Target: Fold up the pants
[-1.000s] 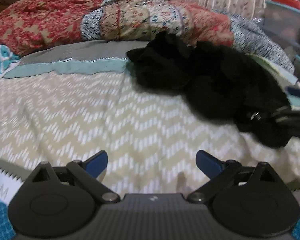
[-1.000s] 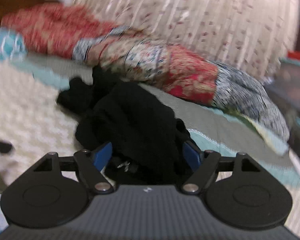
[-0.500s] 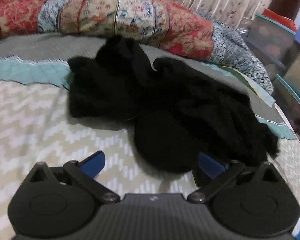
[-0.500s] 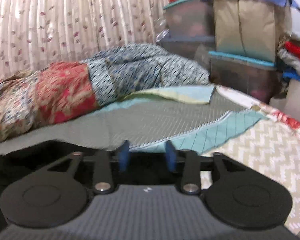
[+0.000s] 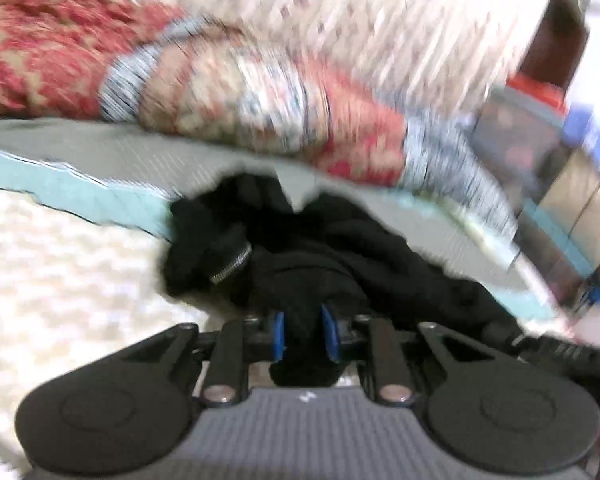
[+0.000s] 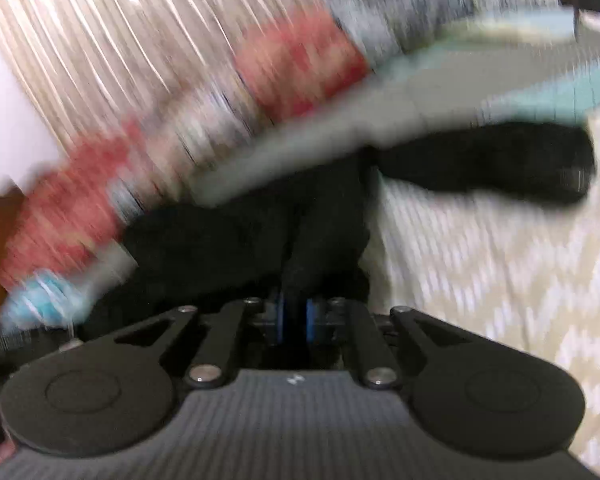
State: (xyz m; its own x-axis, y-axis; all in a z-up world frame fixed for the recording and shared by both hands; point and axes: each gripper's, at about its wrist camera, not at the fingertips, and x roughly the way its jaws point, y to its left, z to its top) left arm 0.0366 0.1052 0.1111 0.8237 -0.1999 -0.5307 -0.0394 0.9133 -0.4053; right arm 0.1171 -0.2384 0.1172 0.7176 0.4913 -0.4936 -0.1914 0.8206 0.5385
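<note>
The black pants (image 5: 300, 248) lie crumpled on the bed, a silver zipper (image 5: 231, 268) showing on the left side. My left gripper (image 5: 303, 334) is shut on a fold of the black cloth at the near edge of the heap. In the right wrist view the pants (image 6: 228, 252) stretch away from my right gripper (image 6: 296, 316), which is shut on another bunch of the black cloth; one end (image 6: 500, 164) reaches out to the right. Both views are blurred by motion.
The bed has a cream zigzag cover (image 5: 60, 272) with a teal and grey border (image 5: 100, 160). A red patterned quilt (image 5: 240, 92) is rolled along the far side before a striped curtain (image 5: 360, 12). Storage boxes (image 5: 540, 152) stand at the right.
My left gripper has moved onto the pants and shut on the cloth. My right gripper has closed fully on the cloth and swung round, tilting its view.
</note>
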